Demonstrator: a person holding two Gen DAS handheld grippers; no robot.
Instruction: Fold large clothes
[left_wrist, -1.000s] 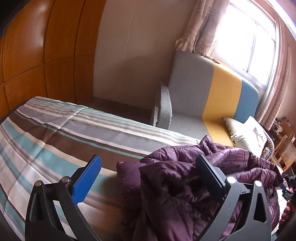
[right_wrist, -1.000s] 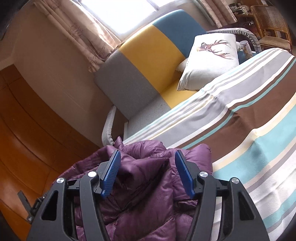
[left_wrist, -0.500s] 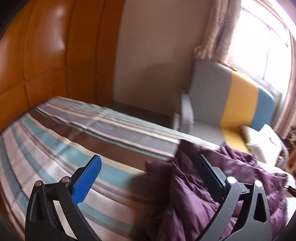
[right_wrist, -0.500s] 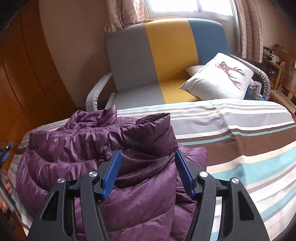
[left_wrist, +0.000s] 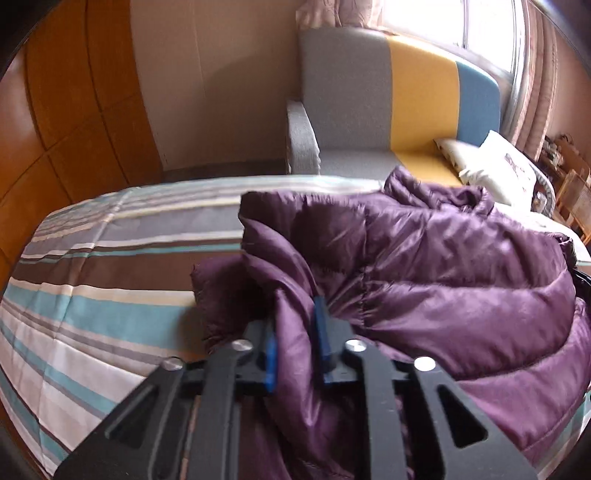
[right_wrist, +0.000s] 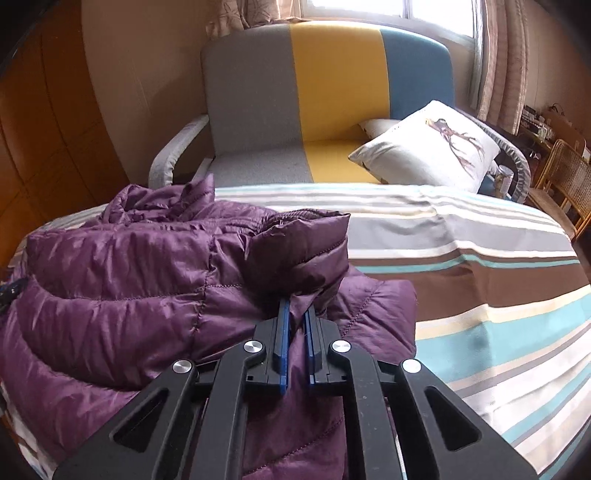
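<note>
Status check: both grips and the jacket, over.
Left hand-held gripper shut on purple puffer jacket. Right hand-held gripper shut on it too. Jacket bunched on striped bed. Nothing in the way.

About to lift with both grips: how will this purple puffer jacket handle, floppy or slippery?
Probably floppy: the purple puffer jacket lies crumpled, so ungripped parts should sag. Its shiny shell looks slippery, and the right hand-held gripper and left hand-held gripper pinch only thin folds. Likely light for its bulk.
</note>
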